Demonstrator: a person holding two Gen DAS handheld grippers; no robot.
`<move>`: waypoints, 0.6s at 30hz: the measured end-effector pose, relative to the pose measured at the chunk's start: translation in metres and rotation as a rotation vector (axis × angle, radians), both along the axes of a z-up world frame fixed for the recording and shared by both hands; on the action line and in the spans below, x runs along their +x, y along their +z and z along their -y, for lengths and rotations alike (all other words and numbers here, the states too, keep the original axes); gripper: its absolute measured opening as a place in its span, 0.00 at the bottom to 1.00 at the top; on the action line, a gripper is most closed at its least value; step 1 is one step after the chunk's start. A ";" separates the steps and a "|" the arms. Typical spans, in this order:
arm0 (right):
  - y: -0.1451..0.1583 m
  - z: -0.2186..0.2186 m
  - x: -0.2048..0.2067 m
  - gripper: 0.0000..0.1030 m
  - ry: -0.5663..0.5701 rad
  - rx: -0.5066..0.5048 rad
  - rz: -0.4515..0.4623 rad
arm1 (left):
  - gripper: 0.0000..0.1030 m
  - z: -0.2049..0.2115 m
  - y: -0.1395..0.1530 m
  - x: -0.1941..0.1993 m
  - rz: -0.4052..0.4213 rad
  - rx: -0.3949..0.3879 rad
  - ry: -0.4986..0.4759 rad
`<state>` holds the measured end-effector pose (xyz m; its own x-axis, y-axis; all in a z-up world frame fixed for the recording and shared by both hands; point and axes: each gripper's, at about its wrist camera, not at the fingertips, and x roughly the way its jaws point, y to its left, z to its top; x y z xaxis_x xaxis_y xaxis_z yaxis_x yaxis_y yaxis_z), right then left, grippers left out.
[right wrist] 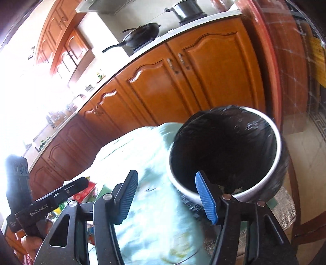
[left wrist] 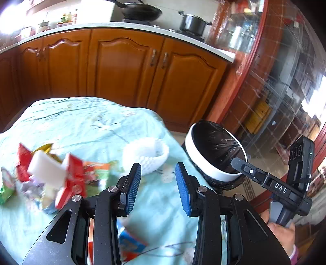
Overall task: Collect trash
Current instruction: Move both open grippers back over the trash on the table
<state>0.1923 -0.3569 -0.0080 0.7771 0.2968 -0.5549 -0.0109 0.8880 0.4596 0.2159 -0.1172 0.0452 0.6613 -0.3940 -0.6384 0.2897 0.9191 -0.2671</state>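
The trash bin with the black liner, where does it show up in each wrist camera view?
Left wrist view: the trash bin sits right of centre, beyond the table's right edge, behind the right gripper.
Right wrist view: the bin fills the centre right, just past the blue right finger.
Shared landmark: the black frying pan on the counter.

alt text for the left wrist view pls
The open left gripper hangs empty over a table with a pale green cloth. Crumpled wrappers lie to its left; a black-lined bin stands at the right.
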 end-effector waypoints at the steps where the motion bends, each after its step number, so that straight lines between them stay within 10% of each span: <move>1: 0.000 -0.005 -0.001 0.60 0.009 0.001 -0.002 | 0.33 -0.008 0.000 -0.003 0.001 -0.002 0.016; 18: -0.012 -0.075 0.000 0.63 0.138 -0.003 -0.034 | 0.47 -0.102 -0.013 -0.028 -0.003 -0.054 0.197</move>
<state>0.1925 -0.2824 -0.0200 0.7101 0.3978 -0.5809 -0.1174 0.8804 0.4594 0.1878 -0.0150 0.0322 0.7273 -0.2909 -0.6216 0.1049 0.9422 -0.3182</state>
